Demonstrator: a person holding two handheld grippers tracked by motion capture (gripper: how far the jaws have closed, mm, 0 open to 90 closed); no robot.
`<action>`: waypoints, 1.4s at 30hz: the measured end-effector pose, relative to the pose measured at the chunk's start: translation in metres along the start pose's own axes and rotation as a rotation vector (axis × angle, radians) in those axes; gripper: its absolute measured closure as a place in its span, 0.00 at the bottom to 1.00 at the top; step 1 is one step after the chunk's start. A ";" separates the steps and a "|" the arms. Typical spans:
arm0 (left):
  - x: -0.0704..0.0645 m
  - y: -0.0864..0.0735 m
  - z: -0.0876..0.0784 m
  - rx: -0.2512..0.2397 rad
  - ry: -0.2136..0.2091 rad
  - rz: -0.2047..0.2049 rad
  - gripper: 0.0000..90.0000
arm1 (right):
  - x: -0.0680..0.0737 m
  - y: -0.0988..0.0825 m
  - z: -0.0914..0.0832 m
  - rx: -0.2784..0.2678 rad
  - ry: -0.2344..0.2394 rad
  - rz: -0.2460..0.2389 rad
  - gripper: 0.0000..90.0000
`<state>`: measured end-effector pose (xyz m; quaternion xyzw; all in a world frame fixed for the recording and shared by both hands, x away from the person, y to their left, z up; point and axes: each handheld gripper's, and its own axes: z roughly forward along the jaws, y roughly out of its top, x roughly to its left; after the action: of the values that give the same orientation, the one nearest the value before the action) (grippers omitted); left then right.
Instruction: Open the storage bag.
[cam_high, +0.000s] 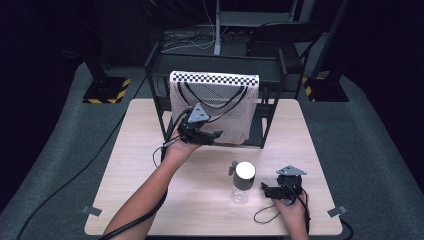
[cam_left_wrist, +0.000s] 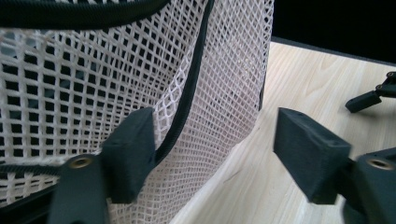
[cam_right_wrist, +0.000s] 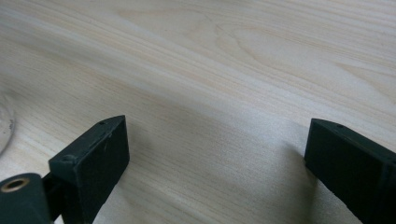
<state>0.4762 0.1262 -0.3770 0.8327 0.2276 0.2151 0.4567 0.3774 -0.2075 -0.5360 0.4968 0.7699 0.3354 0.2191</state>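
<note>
A white mesh bag (cam_high: 215, 105) with a checkered top edge hangs from a black metal rack (cam_high: 159, 60) at the back of the table. My left gripper (cam_high: 212, 136) is at the bag's lower part. In the left gripper view the jaws (cam_left_wrist: 212, 144) stand apart. The mesh bag (cam_left_wrist: 93, 79) and its black cord (cam_left_wrist: 187, 102) run past the left jaw, and the bag's edge lies in the gap without being pinched. My right gripper (cam_high: 265, 189) rests low at the front right, open over bare wood (cam_right_wrist: 215, 158). A clear bottle (cam_high: 242, 180) with a white cap stands just left of it.
The light wooden table (cam_high: 145, 190) has bare room at the front left. The rack's black legs stand behind the bag. Black cables trail from both grippers. Grey carpet surrounds the table, with yellow-and-black striped stands at the back corners.
</note>
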 end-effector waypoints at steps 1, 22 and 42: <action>0.000 -0.001 0.000 0.005 -0.004 0.002 0.38 | 0.000 0.000 0.000 0.000 0.000 0.000 0.06; 0.010 -0.011 -0.020 0.008 0.021 0.012 0.96 | 0.000 0.000 0.000 0.001 0.005 -0.005 0.06; -0.019 -0.003 -0.067 -0.085 -0.028 0.143 0.98 | 0.001 0.000 0.000 -0.001 0.003 -0.005 0.06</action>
<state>0.4223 0.1609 -0.3495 0.8295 0.1521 0.2451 0.4783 0.3770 -0.2071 -0.5360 0.4942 0.7714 0.3360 0.2188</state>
